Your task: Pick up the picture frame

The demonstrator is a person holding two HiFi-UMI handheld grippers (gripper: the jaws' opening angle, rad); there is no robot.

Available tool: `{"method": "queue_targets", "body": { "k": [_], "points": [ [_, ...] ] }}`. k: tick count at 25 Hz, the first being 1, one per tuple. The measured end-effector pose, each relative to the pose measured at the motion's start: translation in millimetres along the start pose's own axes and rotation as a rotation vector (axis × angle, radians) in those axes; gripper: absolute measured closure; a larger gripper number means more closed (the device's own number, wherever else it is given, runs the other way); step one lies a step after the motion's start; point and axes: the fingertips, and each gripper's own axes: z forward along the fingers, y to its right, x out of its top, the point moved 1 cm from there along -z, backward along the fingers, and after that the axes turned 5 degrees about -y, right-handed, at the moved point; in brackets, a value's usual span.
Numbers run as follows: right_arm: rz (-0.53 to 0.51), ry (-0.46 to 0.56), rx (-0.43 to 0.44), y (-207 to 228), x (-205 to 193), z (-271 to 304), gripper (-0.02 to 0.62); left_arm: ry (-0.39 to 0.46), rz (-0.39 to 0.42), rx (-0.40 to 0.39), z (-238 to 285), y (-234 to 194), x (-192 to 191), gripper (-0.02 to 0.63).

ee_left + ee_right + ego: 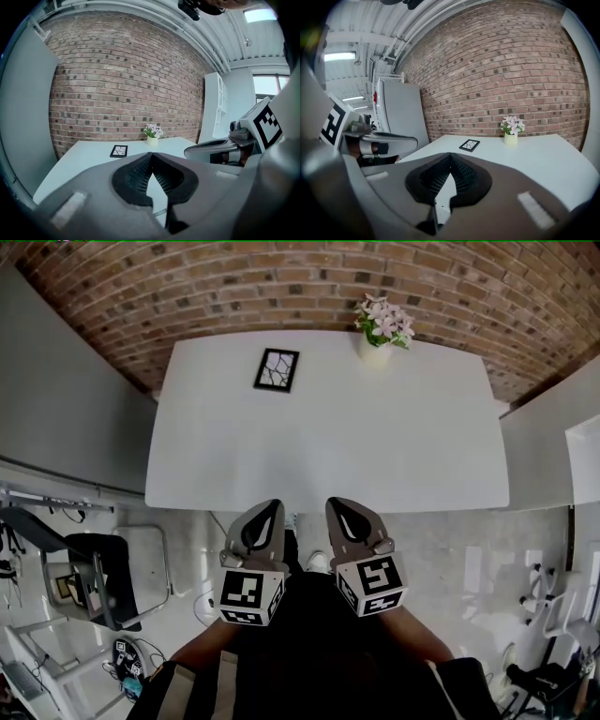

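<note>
A small black picture frame [277,369] with a cracked-pattern print lies flat near the far left of the white table [375,446]. It also shows in the left gripper view [119,151] and the right gripper view [469,145]. My left gripper [275,507] and right gripper [334,505] hang side by side just short of the table's near edge, both shut and holding nothing. The frame is far ahead of both. Each gripper's shut tips show in its own view: left [151,156], right [450,156].
A white pot of pink flowers [380,329] stands at the table's far edge, right of the frame. A brick wall [309,282] runs behind the table. A chair [103,577] and clutter stand on the floor at lower left; a white cabinet [215,108] stands at the right.
</note>
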Motion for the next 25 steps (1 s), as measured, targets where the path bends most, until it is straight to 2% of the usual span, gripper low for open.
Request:
{"method": "queue_targets", "body": {
  "k": [6, 15, 25],
  "points": [
    [0.025, -0.032, -0.018, 17.4, 11.3, 42.2, 0.594, -0.033, -0.008, -0.019, 38.8, -29.6, 8.3, 0.607],
    [0.047, -0.075, -0.03, 41.8, 36.1, 117.1, 0.594, -0.073, -0.033, -0.003, 94.7, -89.4, 21.0, 0.607],
    [0.057, -0.136, -0.057, 53.5, 54.0, 189.8, 0.594, -0.116, -0.066, -0.007, 145.3, -149.1, 27.7, 0.607]
  ]
}}
